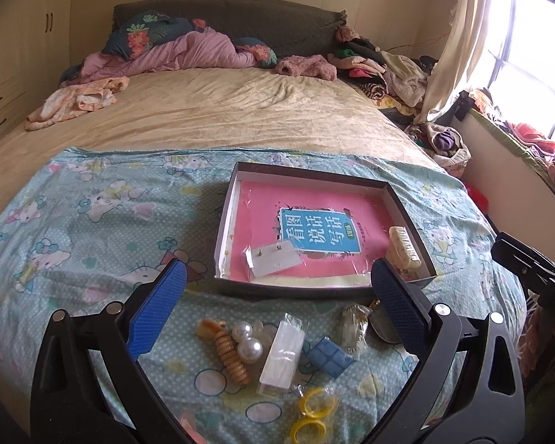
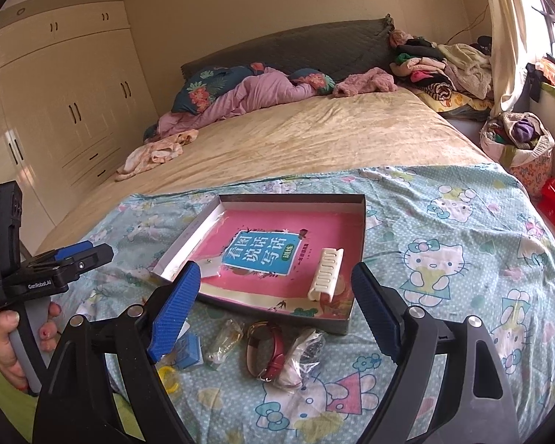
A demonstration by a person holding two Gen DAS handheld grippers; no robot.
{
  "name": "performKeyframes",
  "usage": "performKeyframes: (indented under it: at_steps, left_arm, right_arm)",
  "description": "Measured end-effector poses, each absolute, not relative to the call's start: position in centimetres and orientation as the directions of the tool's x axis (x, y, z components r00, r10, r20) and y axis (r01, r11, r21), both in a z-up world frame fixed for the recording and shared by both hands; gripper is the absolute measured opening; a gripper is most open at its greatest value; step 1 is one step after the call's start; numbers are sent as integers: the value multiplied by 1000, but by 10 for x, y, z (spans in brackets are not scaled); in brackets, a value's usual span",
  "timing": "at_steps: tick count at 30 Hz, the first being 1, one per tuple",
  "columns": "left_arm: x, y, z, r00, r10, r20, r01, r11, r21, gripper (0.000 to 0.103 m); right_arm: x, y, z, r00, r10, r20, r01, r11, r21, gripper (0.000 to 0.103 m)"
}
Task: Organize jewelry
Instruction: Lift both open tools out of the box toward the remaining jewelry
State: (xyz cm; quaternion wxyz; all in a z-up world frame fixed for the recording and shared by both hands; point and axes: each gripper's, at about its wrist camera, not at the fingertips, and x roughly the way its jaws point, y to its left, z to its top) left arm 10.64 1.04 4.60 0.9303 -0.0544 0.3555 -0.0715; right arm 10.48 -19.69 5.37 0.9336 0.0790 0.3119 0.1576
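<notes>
On the bed, the shallow box (image 1: pixel 407 199) already holds a cream hair claw (image 2: pixel 327 272) and a small earring card (image 1: pixel 273 259). Most pieces lie on the sheet just in front of it: red-strapped watch (image 2: pixel 273 351), blue case (image 1: pixel 329 360), pearl clip (image 1: pixel 248 344), yellow rings (image 1: pixel 310 410). Left gripper (image 1: pixel 277 296) and right gripper (image 2: pixel 273 303) both gape wide, empty.

On the bed (image 1: pixel 222 111), the box (image 1: pixel 240 281) holds a hair clip (image 1: pixel 405 249) at its 4 o'clock corner; loose jewelry (image 1: pixel 248 340) lies at the box's 6 o'clock.
</notes>
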Motion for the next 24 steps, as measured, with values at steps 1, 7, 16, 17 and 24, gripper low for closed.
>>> performKeyframes:
  at_steps: [1,7,16,17,24]
  left_arm:
    - [103,10,46,738,-170,-653,95,984,-149,93]
    - [87,11,45,738,-167,-654,99,985,-140,93]
    - [69,8,32,725,-158,-670,97,987,-129,93]
    - [66,6,30,722,-159,-673,101,987,-125,93]
    - [55,-4,11,686,-170,-707,126,985,-114,93]
  right_arm:
    - [103,-196,54,755,345,-558,-247,938,244,82]
    - [93,-193,51,743,353,-568,-260,935,242,82]
    - [84,-191,43,722,363,-588,-271,931,243,82]
    - [83,-191,42,720,363,-591,-270,931,244,82]
    - [79,-192,32,697,367,-616,-270,930,249,82]
